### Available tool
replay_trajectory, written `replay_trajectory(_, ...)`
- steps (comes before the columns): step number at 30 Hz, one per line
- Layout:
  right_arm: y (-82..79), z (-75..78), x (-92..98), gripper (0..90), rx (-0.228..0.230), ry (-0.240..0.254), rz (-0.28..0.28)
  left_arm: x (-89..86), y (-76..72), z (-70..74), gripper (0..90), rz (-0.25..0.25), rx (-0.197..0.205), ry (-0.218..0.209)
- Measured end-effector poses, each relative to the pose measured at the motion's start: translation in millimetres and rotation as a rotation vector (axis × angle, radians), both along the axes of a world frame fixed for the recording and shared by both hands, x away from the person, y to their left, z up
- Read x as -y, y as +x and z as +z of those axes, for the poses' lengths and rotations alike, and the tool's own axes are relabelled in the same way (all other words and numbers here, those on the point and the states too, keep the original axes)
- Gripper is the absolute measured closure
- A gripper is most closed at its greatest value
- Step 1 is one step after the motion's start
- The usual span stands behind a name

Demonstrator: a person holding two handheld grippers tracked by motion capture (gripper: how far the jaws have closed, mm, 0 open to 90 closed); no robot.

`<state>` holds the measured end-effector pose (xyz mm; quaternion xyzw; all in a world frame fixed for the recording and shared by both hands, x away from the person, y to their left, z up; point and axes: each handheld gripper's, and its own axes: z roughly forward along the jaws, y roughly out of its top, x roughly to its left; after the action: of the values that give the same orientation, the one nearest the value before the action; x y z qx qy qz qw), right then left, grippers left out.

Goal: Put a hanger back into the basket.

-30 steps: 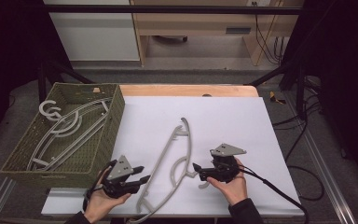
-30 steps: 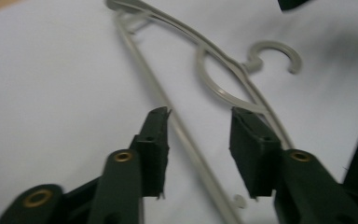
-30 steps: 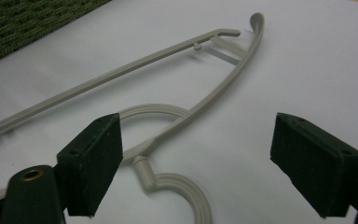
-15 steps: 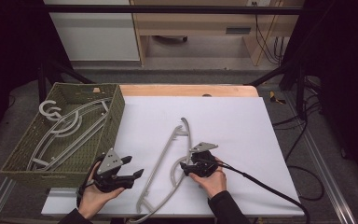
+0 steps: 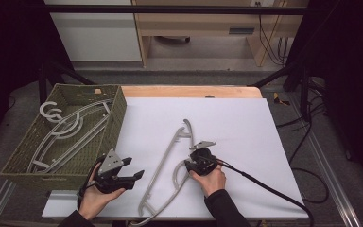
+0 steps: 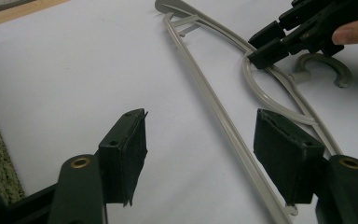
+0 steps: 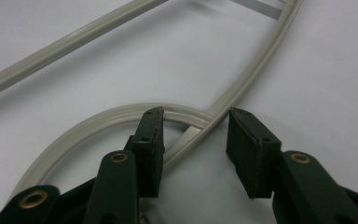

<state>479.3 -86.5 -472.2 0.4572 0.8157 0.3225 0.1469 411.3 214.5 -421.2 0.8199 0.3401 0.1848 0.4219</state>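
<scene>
a grey plastic hanger is laid flat on the white sheet that covers the tabletop, with its long bar running diagonally from near the front edge toward the middle of the sheet. its hook is seen in the left gripper view, resting on the sheet just beside the curved shoulder.

the right gripper is held low over the hanger at the point where the curved shoulder meets the inner loop. in the right gripper view the right gripper is seen with its jaws straddling that junction of the hanger; the jaws have just been closing, the grey plastic is between them, yet a gap is seen at each pad, so nothing is clamped.

the left gripper is held in the person's left hand near the front edge of the sheet, just left of the hanger's long bar and apart from it. in the left gripper view the left gripper is seen with its jaws spread wide and with nothing held; the long bar passes beneath the jaw at the right of that view.

a green woven basket is placed at the left of the sheet, and more grey hangers are laid inside it.
</scene>
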Motion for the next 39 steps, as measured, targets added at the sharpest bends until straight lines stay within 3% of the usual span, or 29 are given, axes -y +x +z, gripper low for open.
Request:
replay_trajectory(2, 2.7, 4.1, 1.0, 68.2, 0.007, 0.01, -0.009, 0.2, 0.3, -0.7, 34.4, 0.002, -0.003, 0.001)
replay_trajectory(5, 8.6, 7.2, 0.9, 69.2, -0.019, 0.005, -0.01, 1.1, 0.4, -1.9, 34.4, 0.001, -0.006, 0.008)
replay_trajectory(8, 8.2, 7.3, 0.8, 69.5, -0.011, 0.006, -0.015, 1.6, 0.2, -2.3, 34.5, -0.003, -0.008, 0.009)
replay_trajectory(9, 6.7, 6.4, 0.7, 68.3, 0.006, 0.0, -0.01, 1.7, 0.1, -2.4, 34.5, -0.003, -0.007, 0.009)
replay_trajectory(12, -1.0, 3.6, -3.2, 59.1, 0.0, -0.012, -0.014, 2.0, 0.1, -2.7, 34.5, -0.003, -0.007, 0.009)
replay_trajectory(14, -5.4, 0.1, -4.9, 57.8, 0.027, -0.029, -0.016, 2.4, 0.1, -2.8, 34.6, -0.003, -0.007, 0.011)
replay_trajectory(17, -5.0, -1.0, -5.8, 56.8, 0.01, -0.02, -0.034, 2.9, -0.3, -2.3, 34.7, -0.007, -0.005, 0.014)
replay_trajectory(23, 3.1, 3.6, -1.7, 70.1, 0.032, -0.008, -0.025, 2.7, -0.1, -2.5, 34.9, -0.005, -0.006, 0.012)
replay_trajectory(27, 11.0, 4.6, 1.2, 70.5, 0.012, 0.011, -0.015, 3.7, -0.2, -3.2, 34.9, -0.009, -0.009, 0.013)
replay_trajectory(31, 11.6, 2.2, 0.5, 71.7, 0.055, 0.0, -0.016, 3.9, -0.2, -3.2, 35.0, -0.009, -0.01, 0.013)
replay_trajectory(39, 32.5, 0.1, 5.7, 72.9, 0.077, 0.031, 0.0, 3.5, 0.3, -3.9, 35.1, -0.01, -0.012, 0.012)
